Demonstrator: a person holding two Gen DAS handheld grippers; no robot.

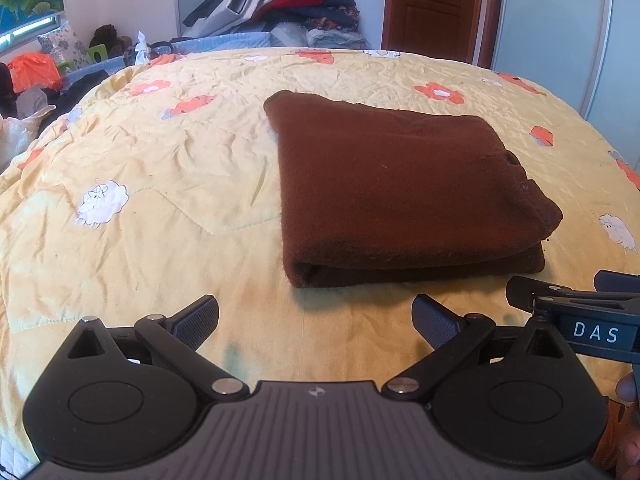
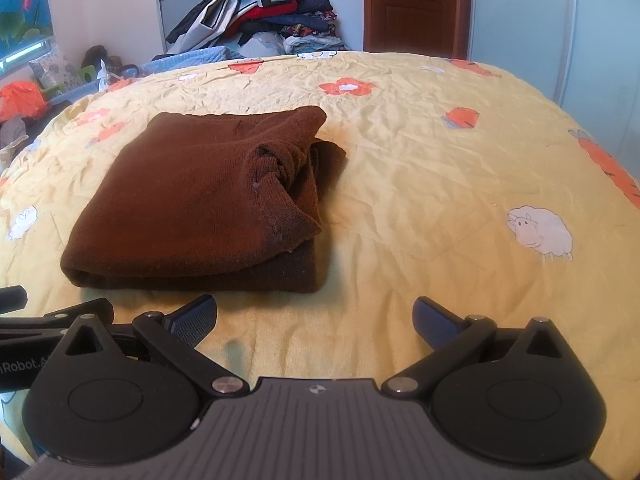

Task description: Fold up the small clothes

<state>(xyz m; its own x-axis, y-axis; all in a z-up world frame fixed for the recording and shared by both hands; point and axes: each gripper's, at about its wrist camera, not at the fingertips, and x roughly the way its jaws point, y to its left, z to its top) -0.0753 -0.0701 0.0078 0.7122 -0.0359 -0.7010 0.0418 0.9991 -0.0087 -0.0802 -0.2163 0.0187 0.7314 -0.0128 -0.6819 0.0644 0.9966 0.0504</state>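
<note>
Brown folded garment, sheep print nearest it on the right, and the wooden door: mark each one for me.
Brown folded garment (image 2: 180,200), right wrist view, middle of its top layer.
Sheep print (image 2: 540,232), right wrist view, the woolly body.
Wooden door (image 2: 412,4), right wrist view, its centre panel.

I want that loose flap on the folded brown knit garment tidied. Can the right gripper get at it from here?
Probably yes. The right gripper is open, and only bare yellow quilt lies between it and the brown knit garment's flap.

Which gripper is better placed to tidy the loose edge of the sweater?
Right, probably. The sweater's rumpled edge lies nearer the right gripper; the left gripper faces the smooth side.
</note>
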